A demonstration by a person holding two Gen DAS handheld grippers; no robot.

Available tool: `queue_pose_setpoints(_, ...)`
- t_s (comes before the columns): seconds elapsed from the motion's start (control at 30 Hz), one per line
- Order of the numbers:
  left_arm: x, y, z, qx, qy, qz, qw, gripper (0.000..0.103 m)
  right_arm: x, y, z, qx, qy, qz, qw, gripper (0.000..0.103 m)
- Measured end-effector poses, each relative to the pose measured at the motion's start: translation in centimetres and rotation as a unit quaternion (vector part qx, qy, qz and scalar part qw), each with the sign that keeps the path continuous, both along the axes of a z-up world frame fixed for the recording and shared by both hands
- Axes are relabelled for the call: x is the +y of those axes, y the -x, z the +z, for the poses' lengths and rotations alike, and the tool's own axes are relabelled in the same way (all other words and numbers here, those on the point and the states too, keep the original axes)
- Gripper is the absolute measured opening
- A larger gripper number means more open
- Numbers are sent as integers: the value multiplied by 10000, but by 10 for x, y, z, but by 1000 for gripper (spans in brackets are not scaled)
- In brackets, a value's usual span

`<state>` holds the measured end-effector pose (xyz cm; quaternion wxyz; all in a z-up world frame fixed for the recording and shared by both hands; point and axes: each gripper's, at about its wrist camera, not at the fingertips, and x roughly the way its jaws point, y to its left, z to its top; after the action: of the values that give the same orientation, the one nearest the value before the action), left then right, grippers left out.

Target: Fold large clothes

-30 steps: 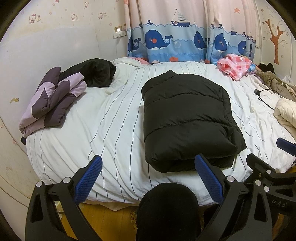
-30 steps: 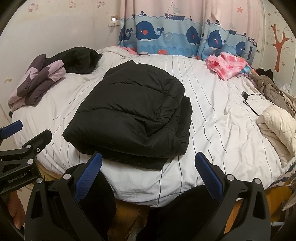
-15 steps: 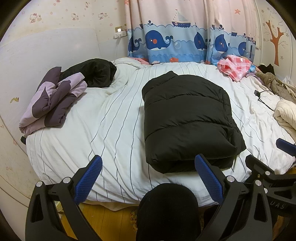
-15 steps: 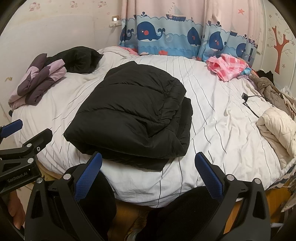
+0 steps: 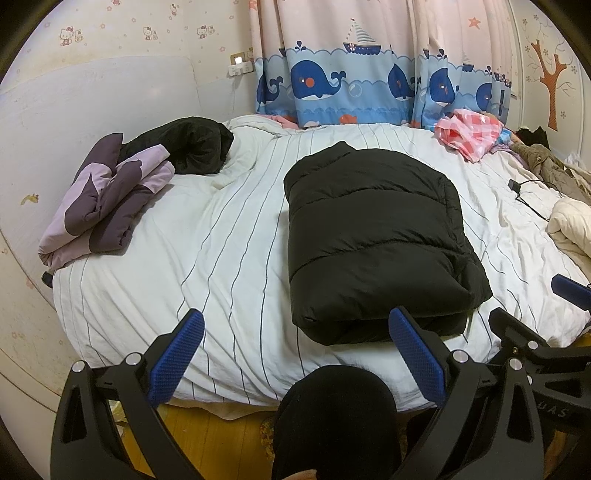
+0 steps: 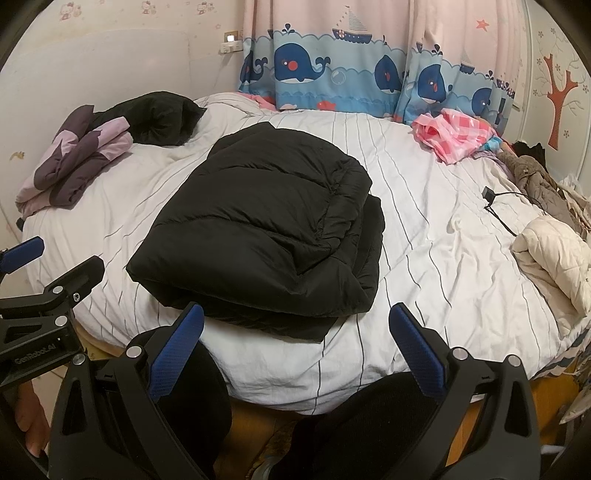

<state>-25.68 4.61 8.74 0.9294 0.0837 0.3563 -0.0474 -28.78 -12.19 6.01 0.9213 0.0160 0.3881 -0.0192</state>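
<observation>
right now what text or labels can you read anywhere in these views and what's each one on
"GenRobot.AI": on the body of the left tool, seen in the right wrist view.
"UAS": partial lettering on the body of the right tool, cut off by the frame in the left wrist view.
The wallpaper and whale curtain carry pictures only, no readable words.

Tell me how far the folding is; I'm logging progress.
Done: the black jacket lies folded on the bed. In hand: nothing; the left gripper and right gripper are both open and empty. Left: the cream coat looks unfolded.
</observation>
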Motion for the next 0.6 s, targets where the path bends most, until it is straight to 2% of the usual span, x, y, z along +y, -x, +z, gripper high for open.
queue_pose_setpoints(0.6, -2, 0, -1, 4, -36, 12, 10000, 96, -2, -2, 2, 53, 22, 37, 10000, 97)
